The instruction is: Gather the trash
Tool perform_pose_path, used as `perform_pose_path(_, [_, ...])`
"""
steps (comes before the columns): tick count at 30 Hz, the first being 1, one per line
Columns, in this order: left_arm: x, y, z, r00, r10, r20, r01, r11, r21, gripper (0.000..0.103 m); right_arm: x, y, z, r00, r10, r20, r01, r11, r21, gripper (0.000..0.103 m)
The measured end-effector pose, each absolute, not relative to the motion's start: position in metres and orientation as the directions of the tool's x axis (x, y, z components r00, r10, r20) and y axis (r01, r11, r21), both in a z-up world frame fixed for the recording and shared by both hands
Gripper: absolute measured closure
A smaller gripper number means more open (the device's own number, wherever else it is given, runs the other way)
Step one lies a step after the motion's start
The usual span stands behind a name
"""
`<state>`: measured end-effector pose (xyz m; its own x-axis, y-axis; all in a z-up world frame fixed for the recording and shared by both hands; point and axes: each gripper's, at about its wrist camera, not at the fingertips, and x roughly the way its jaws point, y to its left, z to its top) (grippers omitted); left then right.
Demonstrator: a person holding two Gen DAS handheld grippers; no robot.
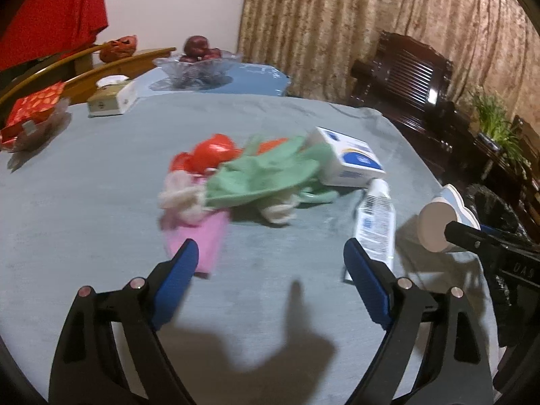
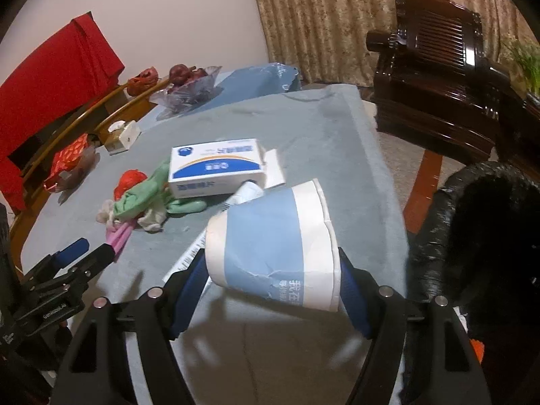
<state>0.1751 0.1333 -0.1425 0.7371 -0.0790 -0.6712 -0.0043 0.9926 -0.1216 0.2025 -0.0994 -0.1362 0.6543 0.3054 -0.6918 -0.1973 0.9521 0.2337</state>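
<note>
**Cup in hand, pile still on table**

My right gripper (image 2: pixel 273 280) is clamped on the crushed paper cup (image 2: pixel 270 243), lifted near the black-lined bin (image 2: pixel 472 236); not dropped yet. My left gripper (image 1: pixel 270 263) stands wide and empty over the table (image 1: pixel 84 202). Still to collect, I judge: white tube (image 1: pixel 376 222), blue-white box (image 1: pixel 351 162), green glove (image 1: pixel 266 175), pink scrap (image 1: pixel 202 239), red bag (image 1: pixel 212 152).
</note>
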Motion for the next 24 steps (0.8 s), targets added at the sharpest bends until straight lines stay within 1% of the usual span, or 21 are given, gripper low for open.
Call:
perform_pose_path(4, [0.183,0.112,-0.148,0.721,-0.106,-0.685,0.029,0.992,-0.124,0.021,0.198,-0.117,-0.132,0.667,0.302,-0.681,-0.19,0.953,0.236,0.031])
perform_pose_path(12, [0.203,0.066,-0.165,0.677,-0.143,-0.722,0.099,0.99,-0.104,0.022,0.193,-0.147,-0.128,0.682,0.281,-0.675,-0.154,0.958,0.243,0.031])
perform_pose_path(14, [0.205,0.059,-0.17,0.66,-0.15,-0.736,0.109,0.989,-0.103,0.024,0.192,-0.151,-0.129,0.683,0.28,-0.675,-0.15,0.958,0.246,0.031])
perform_pose_path(16, [0.208,0.053,-0.175,0.637,-0.156,-0.755,0.119,0.987,-0.104,0.031,0.191,-0.153,-0.13,0.681,0.284,-0.675,-0.15,0.956,0.251,0.031])
perform_pose_path(18, [0.21,0.052,-0.178,0.621,-0.164,-0.767,0.125,0.986,-0.109,0.036,0.191,-0.153,-0.131,0.68,0.288,-0.675,-0.153,0.955,0.254,0.031])
perform_pose_path(20, [0.212,0.049,-0.18,0.609,-0.157,-0.778,0.125,0.987,-0.102,0.037,0.192,-0.151,-0.131,0.679,0.293,-0.674,-0.155,0.954,0.258,0.031])
perform_pose_path(21, [0.212,0.049,-0.18,0.608,-0.154,-0.779,0.126,0.987,-0.097,0.039,0.191,-0.15,-0.131,0.679,0.294,-0.672,-0.158,0.953,0.258,0.031])
perform_pose_path(22, [0.211,0.048,-0.18,0.608,-0.157,-0.778,0.129,0.987,-0.097,0.047,0.191,-0.15,-0.131,0.68,0.295,-0.671,-0.16,0.953,0.256,0.031])
perform_pose_path(23, [0.211,0.048,-0.18,0.609,-0.157,-0.777,0.131,0.987,-0.097,0.053,0.191,-0.149,-0.131,0.681,0.295,-0.671,-0.162,0.953,0.255,0.031])
perform_pose_path(24, [0.21,0.049,-0.18,0.609,-0.157,-0.777,0.13,0.987,-0.096,0.053,0.19,-0.148,-0.131,0.681,0.296,-0.669,-0.164,0.953,0.255,0.031])
